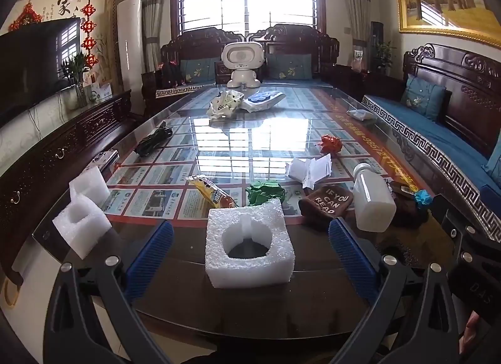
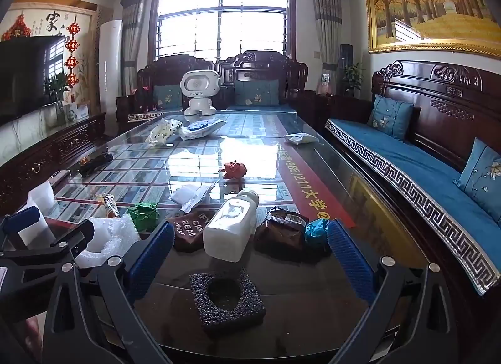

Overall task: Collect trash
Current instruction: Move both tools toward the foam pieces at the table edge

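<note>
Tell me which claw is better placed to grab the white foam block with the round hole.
Left. The white foam block sits centered between the open left claw fingers; the right claw faces the black foam block and white bottle.

I see a square white foam block with a round hole (image 1: 249, 243) lying flat at the near edge of the glass-topped table (image 1: 219, 132). Just behind it lie a crumpled green paper wad (image 1: 265, 191) and a yellow snack wrapper (image 1: 211, 193). Right of the block, a white plastic bottle (image 2: 230, 228) lies on its side, touching a brown wrapper (image 2: 281, 232) with a teal scrap (image 2: 316, 229) beside it. A square black foam pad with a hole (image 2: 227, 298) lies flat, nearer than the bottle. A red crumpled paper (image 2: 234, 169) sits farther back.
</note>
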A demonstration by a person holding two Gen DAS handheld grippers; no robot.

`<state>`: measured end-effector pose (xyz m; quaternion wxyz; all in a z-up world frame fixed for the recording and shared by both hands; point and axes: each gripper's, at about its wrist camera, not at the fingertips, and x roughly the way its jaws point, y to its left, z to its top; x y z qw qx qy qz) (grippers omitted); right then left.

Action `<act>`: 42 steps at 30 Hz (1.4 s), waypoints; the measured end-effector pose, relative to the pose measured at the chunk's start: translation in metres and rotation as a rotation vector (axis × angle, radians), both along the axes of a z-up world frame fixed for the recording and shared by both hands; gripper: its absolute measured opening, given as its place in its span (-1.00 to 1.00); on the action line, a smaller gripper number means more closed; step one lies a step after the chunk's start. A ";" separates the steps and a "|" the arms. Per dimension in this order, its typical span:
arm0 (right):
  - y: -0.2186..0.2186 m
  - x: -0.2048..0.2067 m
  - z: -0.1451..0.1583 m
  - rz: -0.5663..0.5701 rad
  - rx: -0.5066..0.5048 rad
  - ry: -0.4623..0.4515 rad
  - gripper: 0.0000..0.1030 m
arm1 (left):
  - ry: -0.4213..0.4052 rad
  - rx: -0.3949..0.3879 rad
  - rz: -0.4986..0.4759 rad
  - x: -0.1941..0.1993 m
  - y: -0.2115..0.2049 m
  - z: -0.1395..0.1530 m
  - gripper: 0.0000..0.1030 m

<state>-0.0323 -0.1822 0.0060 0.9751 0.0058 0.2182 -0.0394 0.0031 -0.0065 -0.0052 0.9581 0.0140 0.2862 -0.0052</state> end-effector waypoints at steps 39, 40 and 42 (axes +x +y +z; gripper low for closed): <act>-0.028 -0.007 -0.035 -0.079 0.089 0.069 0.84 | -0.051 -0.161 0.054 -0.024 0.035 -0.023 0.92; -0.029 -0.007 -0.036 -0.075 0.093 0.076 0.84 | -0.053 -0.176 0.040 -0.024 0.035 -0.025 0.92; -0.029 -0.006 -0.039 -0.052 0.099 0.087 0.84 | -0.060 -0.170 0.011 -0.023 0.031 -0.026 0.92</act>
